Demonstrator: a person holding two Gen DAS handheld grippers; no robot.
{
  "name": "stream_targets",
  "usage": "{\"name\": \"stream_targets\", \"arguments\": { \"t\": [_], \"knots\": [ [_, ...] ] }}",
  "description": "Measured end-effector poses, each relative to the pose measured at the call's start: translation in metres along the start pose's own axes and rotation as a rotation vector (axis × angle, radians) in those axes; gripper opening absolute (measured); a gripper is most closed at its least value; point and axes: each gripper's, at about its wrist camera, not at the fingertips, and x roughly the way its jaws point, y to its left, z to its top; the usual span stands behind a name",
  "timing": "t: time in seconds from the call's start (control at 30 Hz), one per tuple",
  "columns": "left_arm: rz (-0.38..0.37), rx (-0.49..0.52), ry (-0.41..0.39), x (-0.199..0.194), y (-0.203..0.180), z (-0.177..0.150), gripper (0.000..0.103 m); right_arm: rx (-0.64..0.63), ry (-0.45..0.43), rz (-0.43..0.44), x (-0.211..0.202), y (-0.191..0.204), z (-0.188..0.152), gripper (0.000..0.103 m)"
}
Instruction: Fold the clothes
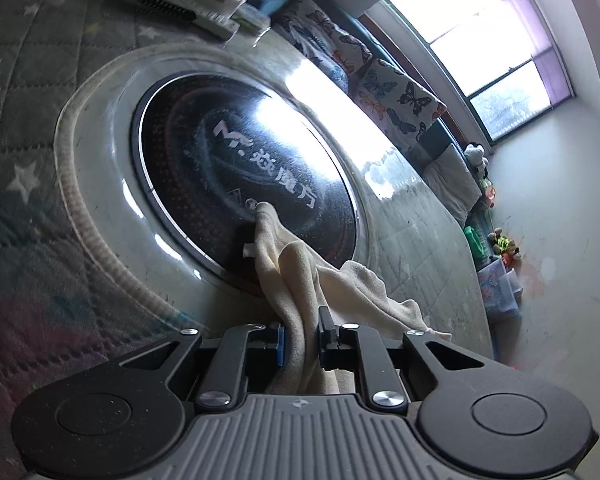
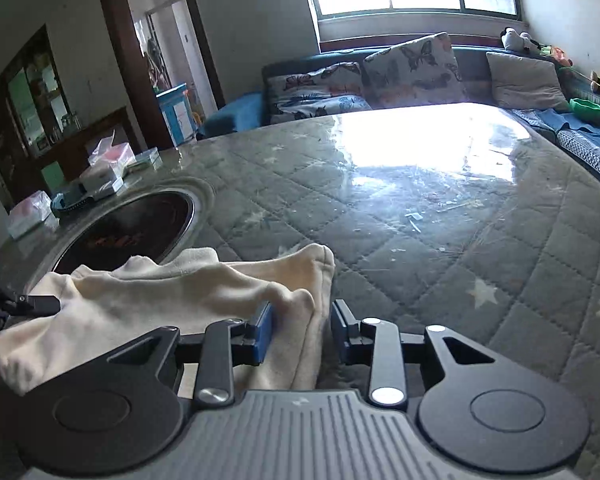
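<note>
- My left claw (image 1: 302, 338) is closed down on a bunched strip of the cream garment (image 1: 296, 276); cloth runs between the fingers and hangs out ahead of them.
- Garment is pale cream, soft, fleecy-looking, heavily rumpled; one narrow end lies over the black round hotplate (image 1: 228, 176) set in the table (image 1: 420, 232).
- My right claw (image 2: 300, 332) stands part open; the garment's (image 2: 188, 292) folded edge sits in the gap against the left blue pad, right finger is clear of it. No firm grip visible.
- In the right wrist view, the garment is draped in a lumpy heap at the table's near edge, just beside the hotplate (image 2: 132, 228).
- Table (image 2: 420, 240) wears a grey quilted star-print cover under glossy clear sheet.
- Butterfly cushions (image 2: 412, 68) on the sofa behind.
</note>
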Motion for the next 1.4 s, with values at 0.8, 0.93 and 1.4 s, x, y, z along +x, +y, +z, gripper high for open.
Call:
{"name": "stream_targets", "arguments": {
  "t": [0.8,0.93,1.4],
  "knots": [
    [-0.147,0.438,0.065,0.076,-0.167,-0.031,0.014,0.021,-0.23,-0.22,-0.093,-0.076,0.021,0.008],
    [-0.172,0.482,0.104,0.105,-0.194,-0.046,0.014,0.03,-0.248,-0.306,-0.105,-0.104,0.024,0.008],
    [-0.013,0.613,0.133,0.14,-0.201,-0.073,0.042,0.106,-0.128,-0.491,-0.081,-0.158,0.003,0.012]
  ]
}}
